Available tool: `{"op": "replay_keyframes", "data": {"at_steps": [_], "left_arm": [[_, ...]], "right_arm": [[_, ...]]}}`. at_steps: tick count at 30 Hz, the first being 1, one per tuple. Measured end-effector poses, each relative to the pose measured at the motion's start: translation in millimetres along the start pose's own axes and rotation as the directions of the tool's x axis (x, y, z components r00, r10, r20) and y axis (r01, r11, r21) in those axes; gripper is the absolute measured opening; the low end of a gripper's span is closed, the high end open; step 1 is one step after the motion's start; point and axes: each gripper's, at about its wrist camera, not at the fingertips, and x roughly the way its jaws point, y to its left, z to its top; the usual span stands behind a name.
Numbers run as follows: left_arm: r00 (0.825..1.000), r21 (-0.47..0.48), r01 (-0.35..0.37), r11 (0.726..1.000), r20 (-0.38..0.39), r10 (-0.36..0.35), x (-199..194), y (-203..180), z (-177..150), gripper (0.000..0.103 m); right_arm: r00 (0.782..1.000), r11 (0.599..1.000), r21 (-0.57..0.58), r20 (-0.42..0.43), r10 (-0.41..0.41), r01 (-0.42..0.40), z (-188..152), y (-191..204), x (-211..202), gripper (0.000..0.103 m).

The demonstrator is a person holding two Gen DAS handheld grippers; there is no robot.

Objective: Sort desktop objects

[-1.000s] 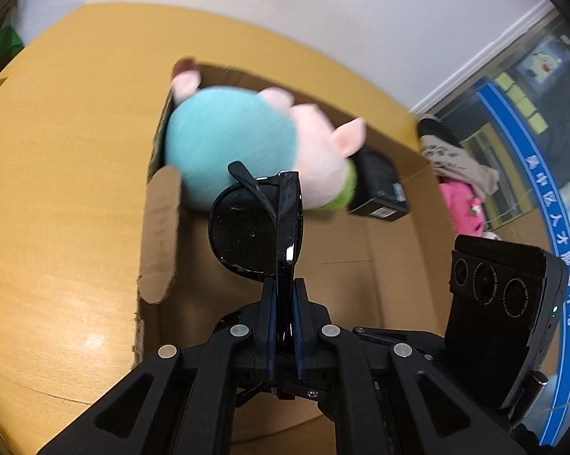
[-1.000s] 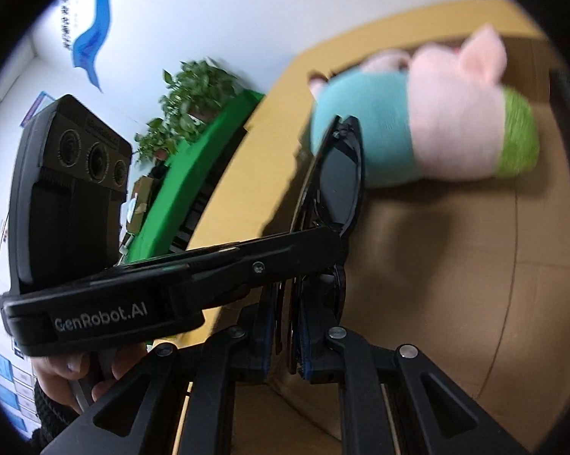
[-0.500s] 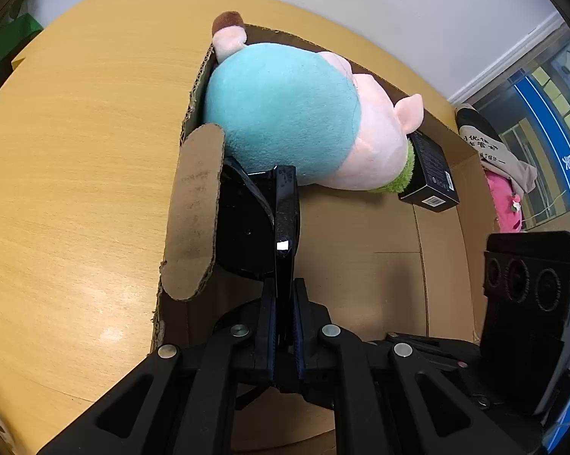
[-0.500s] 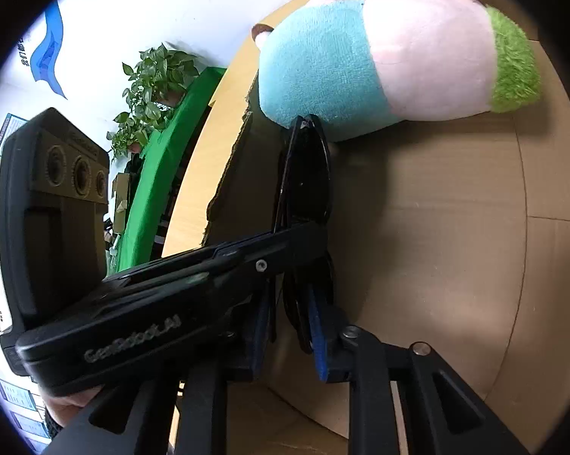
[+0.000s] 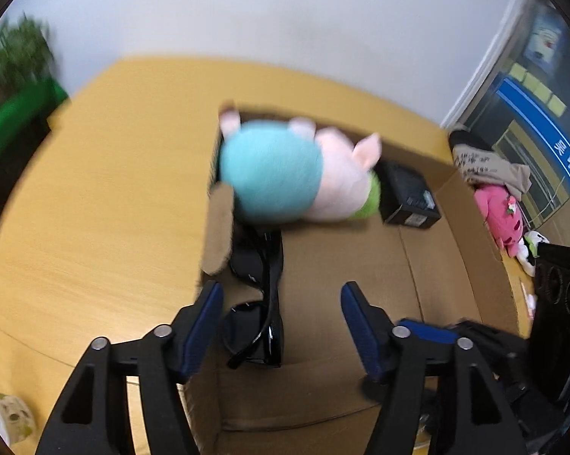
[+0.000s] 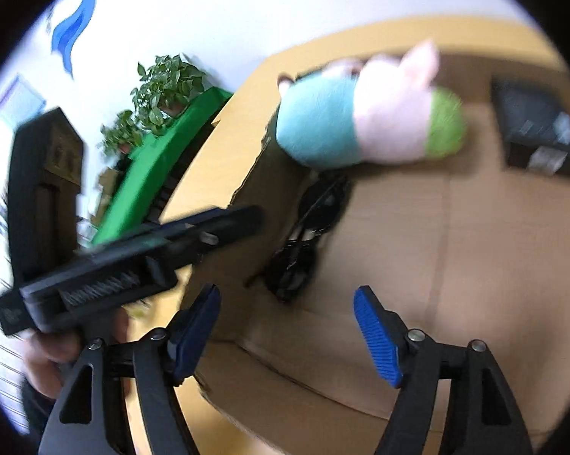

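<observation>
Black sunglasses (image 5: 260, 295) (image 6: 307, 235) lie folded on the floor of the open cardboard box (image 5: 429, 265) (image 6: 418, 250), along its left wall. My left gripper (image 5: 281, 303) hangs above them, its jaws opening, with no pad touching the glasses. The jaws of my right gripper (image 6: 287, 320) are opening too, with nothing between them; the glasses lie further in. A plush pig (image 5: 285, 174) (image 6: 364, 121) in teal, pink and green lies at the far end of the box. A small black box (image 5: 408, 199) (image 6: 537, 132) sits beside it.
The cardboard box rests on a round wooden table (image 5: 95, 208) (image 6: 232, 136). A box flap (image 5: 218, 235) stands up at the left wall. The left gripper's body (image 6: 133, 261) and the hand holding it (image 6: 53, 352) are at the right wrist view's left. A green bench (image 6: 163, 167) and plants (image 6: 163, 91) stand beyond.
Both grippers were shut on the sunglasses and lowered them into the box. Now both have opened and pulled back upward, and the glasses lie free on the box floor.
</observation>
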Motion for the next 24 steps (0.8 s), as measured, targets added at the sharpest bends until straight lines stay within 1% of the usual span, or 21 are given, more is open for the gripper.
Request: {"op": "replay_keyframes", "data": {"at_steps": [1,2,3,4,6,7,9,11,16,19,21,22,24], "left_arm": [[0.998,0.021,-0.022,1.0,0.051,0.021,-13.3,-5.9,-3.9,0.082],[0.994,0.039,-0.044,0.998,0.101,0.04,-26.3,-11.3,-8.3,0.089],[0.987,0.05,-0.066,0.997,0.152,0.058,-39.0,-16.9,-13.6,0.098],[0.976,0.054,-0.087,0.995,0.203,0.074,-51.0,-22.6,-19.3,0.102],[0.95,0.061,-0.118,0.991,0.297,0.095,-71.8,-33.9,-32.4,0.103],[0.939,0.068,-0.131,0.989,0.328,0.102,-79.8,-38.9,-38.4,0.103],[0.927,0.081,-0.146,0.986,0.361,0.108,-91.3,-46.6,-48.2,0.103],[0.92,0.089,-0.149,0.985,0.377,0.105,-98.4,-55.2,-57.0,0.103],[0.912,0.08,-0.121,0.989,0.402,0.079,-109.1,-71.3,-72.4,0.103],[0.906,0.069,-0.114,0.991,0.416,0.075,-118.0,-78.9,-79.8,0.103],[0.905,0.071,-0.112,0.991,0.419,0.073,-123.0,-82.9,-83.6,0.103],[0.904,0.072,-0.114,0.991,0.421,0.074,-125.3,-84.7,-86.1,0.103],[0.903,0.074,-0.116,0.991,0.423,0.074,-128.6,-88.2,-89.4,0.103]], "right_arm": [[0.998,0.998,-0.041,0.033,-0.048,0.049,-3.7,5.9,-11.4,0.079],[0.995,0.994,-0.071,0.06,-0.083,0.087,-6.3,10.3,-20.1,0.079],[0.991,0.989,-0.092,0.081,-0.108,0.116,-9.8,11.2,-29.1,0.079],[0.986,0.983,-0.112,0.103,-0.132,0.144,-14.8,11.3,-39.6,0.08],[0.974,0.972,-0.133,0.142,-0.176,0.195,-17.8,16.5,-50.6,0.08],[0.969,0.968,-0.135,0.155,-0.191,0.212,-21.4,16.2,-57.7,0.08],[0.957,0.96,-0.128,0.186,-0.222,0.247,-28.3,16.2,-71.1,0.08],[0.949,0.956,-0.125,0.209,-0.237,0.266,-34.0,17.3,-82.0,0.08],[0.918,0.927,-0.152,0.264,-0.296,0.342,-52.8,13.9,-113.0,0.08],[0.899,0.912,-0.155,0.294,-0.324,0.379,-61.6,12.4,-129.9,0.08],[0.881,0.902,-0.152,0.327,-0.341,0.405,-67.2,12.5,-142.4,0.08],[0.874,0.898,-0.15,0.343,-0.344,0.413,-69.2,12.8,-147.7,0.08],[0.866,0.897,-0.144,0.361,-0.345,0.417,-71.6,12.9,-156.5,0.08]]}}
